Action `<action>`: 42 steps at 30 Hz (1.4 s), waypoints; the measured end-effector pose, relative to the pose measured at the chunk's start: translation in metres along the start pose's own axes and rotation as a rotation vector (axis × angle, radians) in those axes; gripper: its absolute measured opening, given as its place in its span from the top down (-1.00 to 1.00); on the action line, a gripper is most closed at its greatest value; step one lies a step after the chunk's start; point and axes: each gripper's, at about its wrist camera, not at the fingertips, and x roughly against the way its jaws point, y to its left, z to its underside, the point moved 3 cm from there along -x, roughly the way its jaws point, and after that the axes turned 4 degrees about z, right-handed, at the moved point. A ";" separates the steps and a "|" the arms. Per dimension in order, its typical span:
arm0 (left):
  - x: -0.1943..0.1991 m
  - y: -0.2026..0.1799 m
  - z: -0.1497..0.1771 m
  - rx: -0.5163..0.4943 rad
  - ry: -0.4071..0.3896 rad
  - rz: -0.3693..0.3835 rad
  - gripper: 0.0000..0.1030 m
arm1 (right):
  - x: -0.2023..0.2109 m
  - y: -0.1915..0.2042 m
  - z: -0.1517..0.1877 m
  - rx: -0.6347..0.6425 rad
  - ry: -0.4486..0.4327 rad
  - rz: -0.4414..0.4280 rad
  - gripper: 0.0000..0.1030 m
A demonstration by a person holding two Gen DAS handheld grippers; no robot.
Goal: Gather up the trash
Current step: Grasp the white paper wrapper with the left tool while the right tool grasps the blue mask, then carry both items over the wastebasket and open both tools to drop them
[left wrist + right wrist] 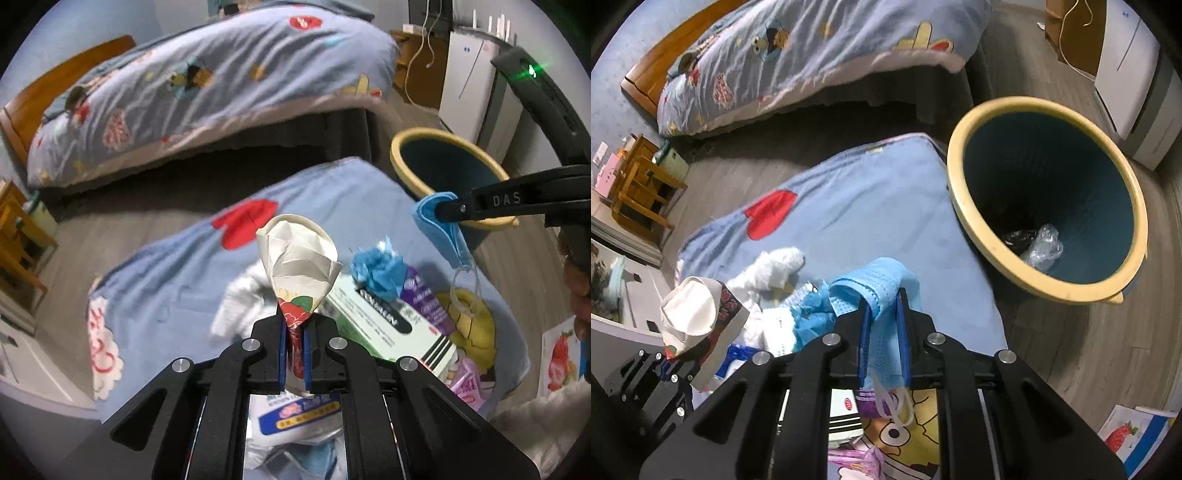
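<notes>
My left gripper is shut on a crushed paper cup with a red flower print, held above the blue blanket. My right gripper is shut on a blue face mask, whose ear loops hang below; in the left wrist view the mask hangs beside the bin's rim. The trash bin, yellow-rimmed and dark blue inside, stands on the floor right of the blanket and holds a clear plastic wad. The cup also shows in the right wrist view.
More litter lies on the blanket: a white tissue wad, a crumpled blue wrapper, a green-white box, a purple packet, a pink wrapper. A bed stands behind, a white cabinet beyond the bin.
</notes>
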 end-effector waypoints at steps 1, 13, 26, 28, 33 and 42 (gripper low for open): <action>0.004 0.000 -0.003 0.000 -0.015 0.001 0.86 | 0.006 0.000 -0.003 0.004 -0.018 0.001 0.77; 0.035 0.003 -0.033 0.039 -0.121 0.047 0.86 | 0.083 -0.017 -0.041 -0.023 -0.214 -0.070 0.77; 0.031 -0.022 -0.044 0.004 -0.105 0.082 0.86 | 0.116 -0.042 -0.056 0.000 -0.309 -0.026 0.78; 0.031 -0.030 -0.050 -0.014 -0.108 0.087 0.86 | 0.118 -0.045 -0.059 0.006 -0.318 -0.013 0.77; 0.022 -0.053 -0.065 -0.038 -0.106 0.117 0.86 | 0.126 -0.063 -0.067 0.016 -0.341 0.017 0.78; -0.002 -0.105 -0.099 -0.112 -0.101 0.178 0.86 | 0.121 -0.108 -0.078 0.015 -0.377 0.140 0.77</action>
